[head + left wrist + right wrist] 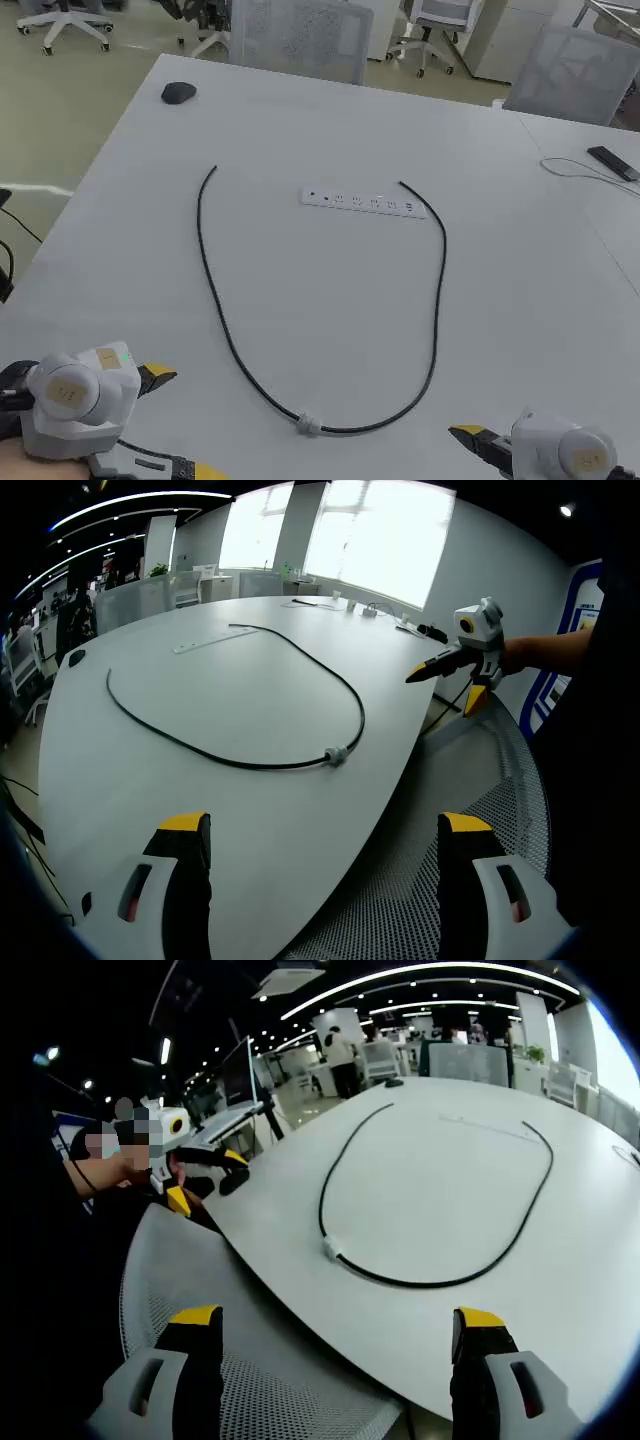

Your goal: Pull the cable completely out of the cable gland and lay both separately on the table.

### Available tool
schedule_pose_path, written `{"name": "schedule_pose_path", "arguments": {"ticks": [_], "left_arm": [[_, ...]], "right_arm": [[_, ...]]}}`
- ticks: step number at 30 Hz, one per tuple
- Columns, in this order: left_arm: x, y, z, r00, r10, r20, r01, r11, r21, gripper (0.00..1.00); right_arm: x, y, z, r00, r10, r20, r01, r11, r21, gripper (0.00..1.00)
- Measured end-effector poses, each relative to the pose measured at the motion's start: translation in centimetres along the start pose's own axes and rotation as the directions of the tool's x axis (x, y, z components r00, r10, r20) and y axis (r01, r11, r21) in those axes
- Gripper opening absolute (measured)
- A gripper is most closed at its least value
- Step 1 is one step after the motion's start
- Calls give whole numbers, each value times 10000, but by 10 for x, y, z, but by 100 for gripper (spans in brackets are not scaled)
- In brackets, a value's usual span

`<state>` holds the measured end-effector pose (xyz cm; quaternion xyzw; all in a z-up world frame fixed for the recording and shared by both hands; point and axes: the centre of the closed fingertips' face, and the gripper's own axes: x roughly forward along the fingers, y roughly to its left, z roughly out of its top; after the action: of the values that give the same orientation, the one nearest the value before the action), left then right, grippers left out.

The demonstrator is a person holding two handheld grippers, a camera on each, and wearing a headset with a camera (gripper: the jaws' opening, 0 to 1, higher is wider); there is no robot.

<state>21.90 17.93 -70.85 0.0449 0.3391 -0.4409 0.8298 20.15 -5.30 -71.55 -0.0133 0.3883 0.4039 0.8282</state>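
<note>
A long black cable (218, 305) lies in a wide U on the white table (330, 120), its two ends pointing away from me. A small grey cable gland (307, 424) sits threaded on the cable at the bottom of the U, near the table's front edge; it also appears as the cable gland (336, 754) and cable gland (331, 1251). My left gripper (325, 865) is open, low at the front left, well short of the gland. My right gripper (335, 1355) is open too, at the front right, apart from the cable. Each gripper holds nothing.
A white power strip (362, 202) lies inside the U near the cable's right end. A black mouse (178, 93) rests at the far left, a dark remote (612, 162) with a thin wire at the far right. Mesh chairs (300, 35) stand behind the table.
</note>
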Motion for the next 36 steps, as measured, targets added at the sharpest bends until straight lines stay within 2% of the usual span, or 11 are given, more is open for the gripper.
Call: {"name": "schedule_pose_path", "arguments": {"ticks": [4,9,13,16,19,22,25,29,32,36], "left_arm": [[-1,0,2,9999,63,160,-59,9997,-226,94],[0,-2,6,9999,122,122,-121,9999,-111,95],[2,-3,10,9995,212,232,-206,9995,-247,95],[2,-5,10,9992,397,39,-396,9988,-298,95],[4,-6,11,9991,425,89,-422,9986,-309,95],[9,-6,9,9992,407,-25,-408,9987,-319,95],[13,-5,8,9992,388,-6,-388,9986,-368,95],[16,-5,6,9993,371,-80,-373,9987,-339,96],[19,-6,3,9997,194,-117,-196,9996,-191,93],[25,-9,-2,9995,-16,-318,14,10000,-36,93]], "right_arm": [[2,-2,0,10000,47,-35,-48,9999,-125,96],[1,-5,11,9990,186,411,-184,9998,-63,95],[2,-12,14,9977,403,539,-397,9991,-117,95],[3,-14,14,9978,607,256,-596,9975,-390,95],[6,-16,20,9974,676,260,-658,9959,-617,95],[13,-16,23,9967,799,111,-789,9944,-699,93],[22,-14,22,9951,934,-317,-964,9889,-1130,92],[30,-12,31,9939,1006,-451,-1058,9856,-1322,89],[40,-12,34,9913,1039,-804,-1138,9848,-1314,87],[51,-12,38,9897,1071,-950,-1209,9805,-1548,82]]}}
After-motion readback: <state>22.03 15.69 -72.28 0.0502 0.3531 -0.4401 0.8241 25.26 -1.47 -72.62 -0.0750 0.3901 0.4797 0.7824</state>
